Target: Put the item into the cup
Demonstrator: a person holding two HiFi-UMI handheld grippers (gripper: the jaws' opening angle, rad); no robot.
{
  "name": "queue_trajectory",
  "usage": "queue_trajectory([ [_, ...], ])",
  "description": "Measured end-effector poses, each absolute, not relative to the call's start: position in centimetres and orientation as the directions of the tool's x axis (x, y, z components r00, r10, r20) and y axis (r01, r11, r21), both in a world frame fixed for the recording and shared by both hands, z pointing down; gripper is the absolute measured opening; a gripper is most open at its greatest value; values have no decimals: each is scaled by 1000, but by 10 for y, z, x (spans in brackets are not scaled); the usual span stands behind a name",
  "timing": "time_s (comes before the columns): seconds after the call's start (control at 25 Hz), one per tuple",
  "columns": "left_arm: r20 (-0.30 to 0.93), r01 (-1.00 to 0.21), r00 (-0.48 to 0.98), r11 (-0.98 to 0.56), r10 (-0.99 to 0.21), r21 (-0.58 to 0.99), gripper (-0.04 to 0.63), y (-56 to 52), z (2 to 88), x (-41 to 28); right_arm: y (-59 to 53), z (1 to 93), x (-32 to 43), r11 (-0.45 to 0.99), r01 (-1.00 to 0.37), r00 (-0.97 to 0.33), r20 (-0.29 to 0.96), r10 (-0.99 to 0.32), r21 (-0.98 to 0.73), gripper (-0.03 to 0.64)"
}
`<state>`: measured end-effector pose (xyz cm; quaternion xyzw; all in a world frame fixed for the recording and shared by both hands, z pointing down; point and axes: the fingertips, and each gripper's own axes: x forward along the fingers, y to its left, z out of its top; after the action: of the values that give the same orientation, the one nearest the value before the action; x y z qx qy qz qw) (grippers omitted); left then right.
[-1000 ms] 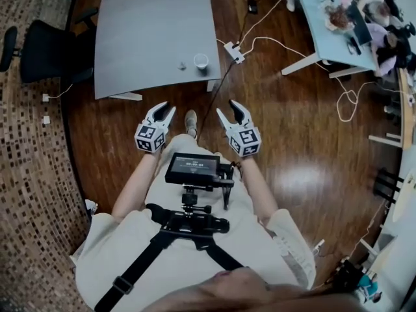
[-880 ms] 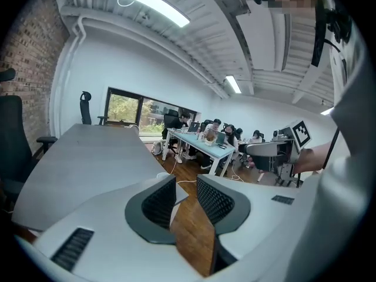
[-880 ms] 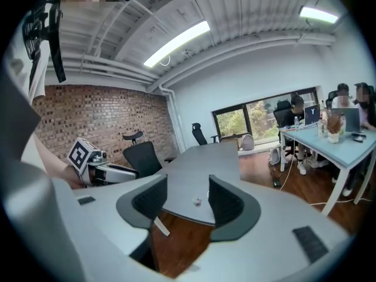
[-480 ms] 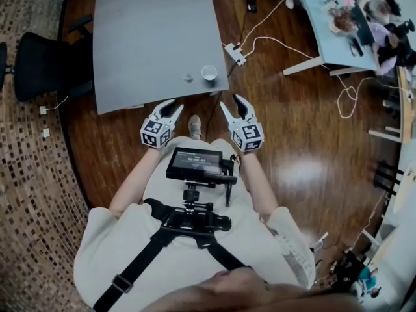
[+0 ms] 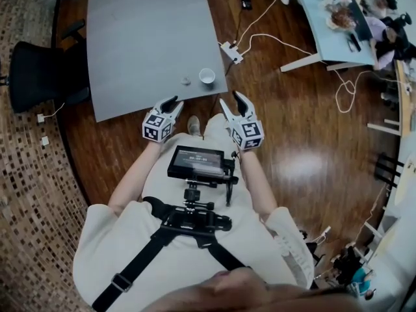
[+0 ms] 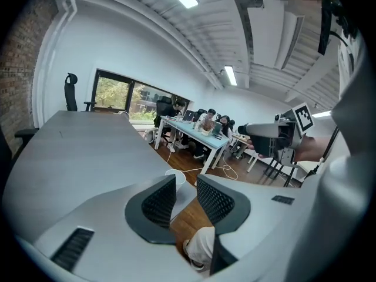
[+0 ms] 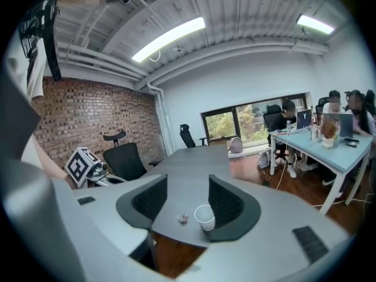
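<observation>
Item [image 5: 186, 80], a small pale crumpled scrap, lies on the grey worktop [image 5: 149, 31] near its front edge, just beside the white paper cup [image 5: 207, 76] and on the cup's left in the head view. The cup stands upright with its mouth open, close to the worktop's near right corner; nothing can be made out inside it.

The left gripper [image 5: 171, 103] is held in the air just short of the worktop's front edge. Its jaws stand apart with nothing between them but the wooden floor [image 5: 292, 129] and the person's shoe [image 6: 200, 248] beyond.

The right gripper [image 5: 231, 100] hangs beside it, near the corner, jaws likewise apart and empty; its own view frames the item and cup in the gap, well ahead of the jaws. A black office chair [image 5: 36, 77] stands at the worktop's left side.
</observation>
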<state>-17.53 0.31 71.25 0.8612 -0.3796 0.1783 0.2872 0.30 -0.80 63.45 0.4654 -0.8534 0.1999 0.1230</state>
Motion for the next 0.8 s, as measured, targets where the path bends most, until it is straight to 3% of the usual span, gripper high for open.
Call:
queue_trajectory([
  [0.56, 663, -838, 519, -471, -539, 274, 117, -45, 785, -179, -55, 632, 15, 532, -808, -588, 422, -690, -255, 235],
  [0.8, 785, -839, 441, -511, -434, 188, 129, -61, 853, -179, -94, 633, 19, 575, -779, -621, 435, -652, -250, 235],
])
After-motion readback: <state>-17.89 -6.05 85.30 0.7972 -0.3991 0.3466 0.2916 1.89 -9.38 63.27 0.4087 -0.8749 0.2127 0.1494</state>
